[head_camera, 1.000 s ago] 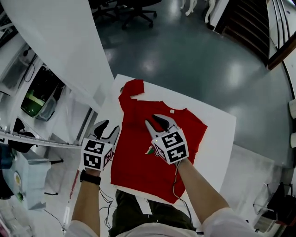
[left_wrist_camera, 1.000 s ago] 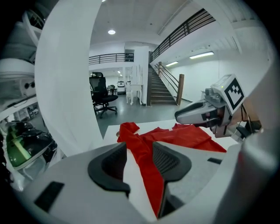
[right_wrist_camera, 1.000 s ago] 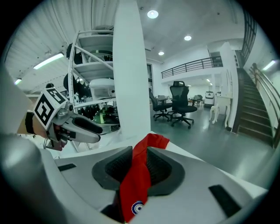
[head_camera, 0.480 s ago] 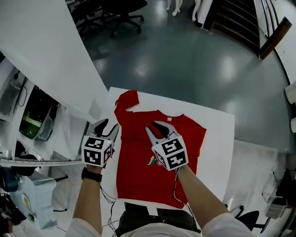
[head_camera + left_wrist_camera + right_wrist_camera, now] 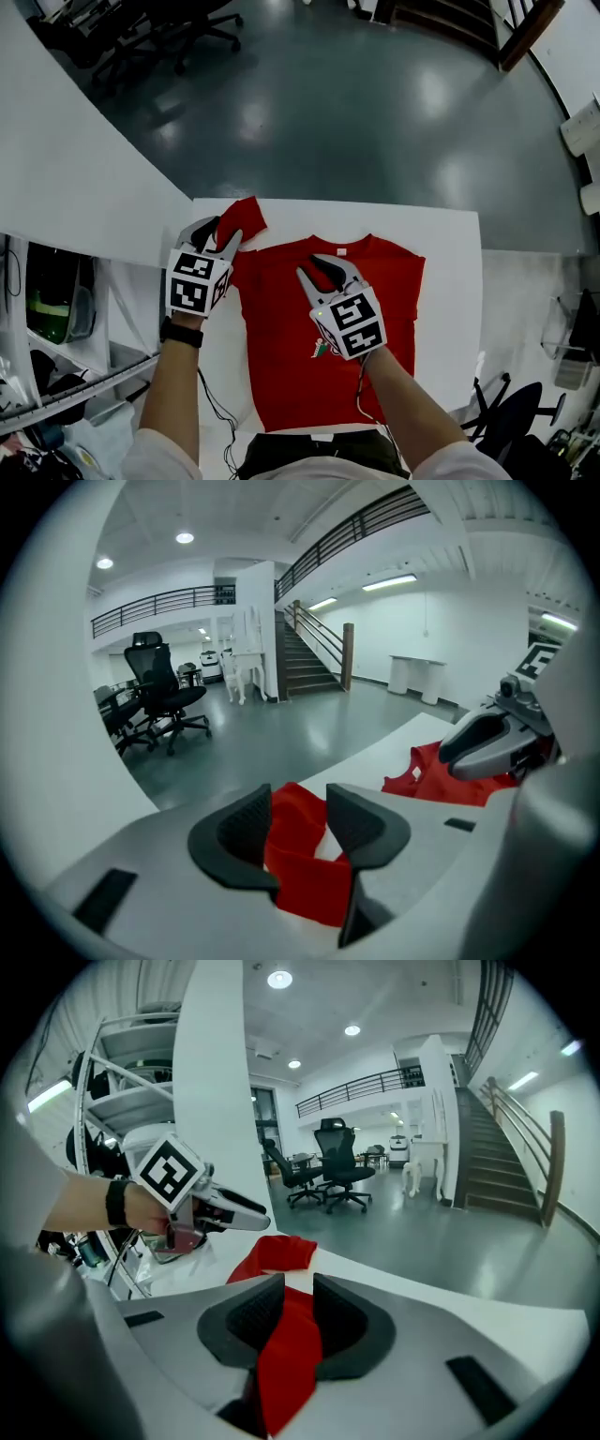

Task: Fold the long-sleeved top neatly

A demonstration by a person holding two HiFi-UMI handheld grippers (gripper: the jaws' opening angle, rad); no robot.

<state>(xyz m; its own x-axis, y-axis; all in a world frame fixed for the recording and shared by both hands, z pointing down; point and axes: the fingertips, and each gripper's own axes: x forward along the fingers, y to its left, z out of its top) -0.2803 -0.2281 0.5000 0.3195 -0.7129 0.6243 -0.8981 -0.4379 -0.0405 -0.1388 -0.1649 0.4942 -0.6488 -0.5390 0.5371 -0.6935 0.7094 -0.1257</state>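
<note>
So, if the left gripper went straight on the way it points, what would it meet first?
The red sleeve, lying between its open jaws; beyond that, probably the white table underneath.

The small logo (image 5: 321, 349) on the top (image 5: 281, 375) cannot be read

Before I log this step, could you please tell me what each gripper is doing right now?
Left gripper: open, the red sleeve between its jaws.
Right gripper: closed on a fold of the red top.
</note>
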